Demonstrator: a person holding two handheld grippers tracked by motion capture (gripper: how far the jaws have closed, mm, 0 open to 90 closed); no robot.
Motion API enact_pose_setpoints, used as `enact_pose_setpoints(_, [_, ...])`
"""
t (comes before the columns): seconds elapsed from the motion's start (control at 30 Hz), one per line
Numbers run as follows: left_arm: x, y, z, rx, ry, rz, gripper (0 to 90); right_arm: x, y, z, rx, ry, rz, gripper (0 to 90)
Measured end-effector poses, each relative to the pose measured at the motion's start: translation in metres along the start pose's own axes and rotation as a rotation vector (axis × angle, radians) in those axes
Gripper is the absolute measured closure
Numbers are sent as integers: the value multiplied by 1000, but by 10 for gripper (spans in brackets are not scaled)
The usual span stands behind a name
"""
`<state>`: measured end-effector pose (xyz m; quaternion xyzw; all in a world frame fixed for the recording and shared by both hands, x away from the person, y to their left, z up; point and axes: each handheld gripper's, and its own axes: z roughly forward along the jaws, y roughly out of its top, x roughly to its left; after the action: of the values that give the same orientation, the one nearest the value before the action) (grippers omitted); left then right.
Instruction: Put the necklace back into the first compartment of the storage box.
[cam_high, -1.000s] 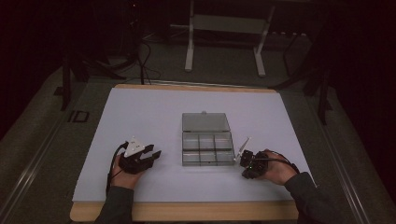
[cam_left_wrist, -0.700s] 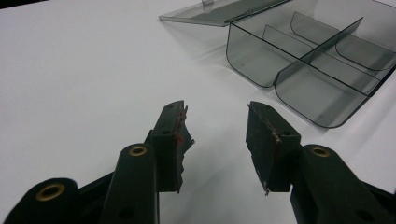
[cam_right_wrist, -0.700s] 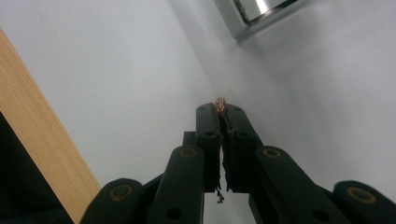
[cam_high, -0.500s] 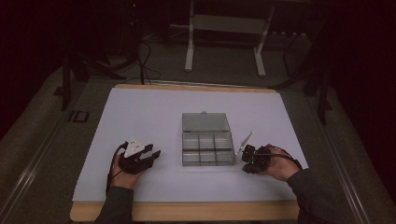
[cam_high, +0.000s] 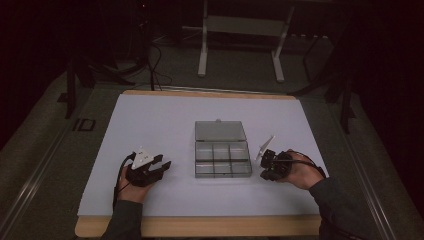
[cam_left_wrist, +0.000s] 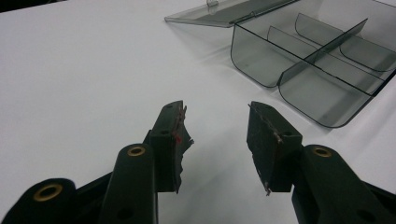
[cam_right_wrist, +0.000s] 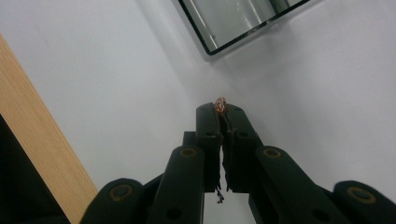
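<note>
Beside the unlabelled clear box (cam_high: 222, 155), left tongs (cam_left_wrist: 218, 135) gape wide; right tongs (cam_right_wrist: 222, 108) pinch a small orange bit (cam_right_wrist: 220, 103).

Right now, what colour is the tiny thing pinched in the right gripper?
Orange-brown; the small object shows best in the right gripper view.

1. The compartment box (cam_high: 222, 159) is clear, smoke-grey plastic, smooth and glossy; its dividers and open lid (cam_left_wrist: 219, 11) look the same.
2. The table sheet (cam_high: 150, 120) is white, matt and smooth, like paper or thin plastic.
3. The table edge (cam_right_wrist: 42, 144) is pale wood with a fine grain.
4. The left gripper (cam_left_wrist: 219, 140) has matt black plastic jaws with brass-coloured rivets; its pads (cam_left_wrist: 180, 135) are rough and torn.
5. The right gripper (cam_right_wrist: 220, 108) pinches a small, shiny, copper-coloured piece (cam_right_wrist: 220, 103).
</note>
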<state>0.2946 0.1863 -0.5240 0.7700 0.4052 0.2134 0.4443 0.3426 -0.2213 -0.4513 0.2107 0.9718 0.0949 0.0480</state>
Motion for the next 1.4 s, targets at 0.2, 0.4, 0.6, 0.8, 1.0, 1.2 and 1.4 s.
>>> enact_pose_setpoints(0.2, [0, 0, -1, 0, 1, 0, 569, -2, 4, -4, -19, -6, 1, 861])
enact_pose_setpoints(0.4, [0, 0, 0, 1, 1, 2, 569, -2, 8, -9, -25, -11, -3, 861])
enact_pose_setpoints(0.6, [0, 0, 0, 2, 2, 3, 569, -4, 13, -15, -39, -21, -6, 861])
enact_pose_setpoints(0.8, [-1, 0, -1, 1, 4, 6, 569, -5, 18, -19, -50, -25, -15, 861])
enact_pose_setpoints(1.0, [-1, 1, -1, -1, 5, 6, 567, -6, 26, -23, -60, -26, -18, 861])
enact_pose_setpoints(1.2, [0, 1, -1, 0, 5, 7, 567, -4, 34, -25, -70, -31, -34, 861])
enact_pose_setpoints(1.4, [0, 1, -1, 0, 6, 5, 568, -2, 42, -28, -69, -37, -48, 861])
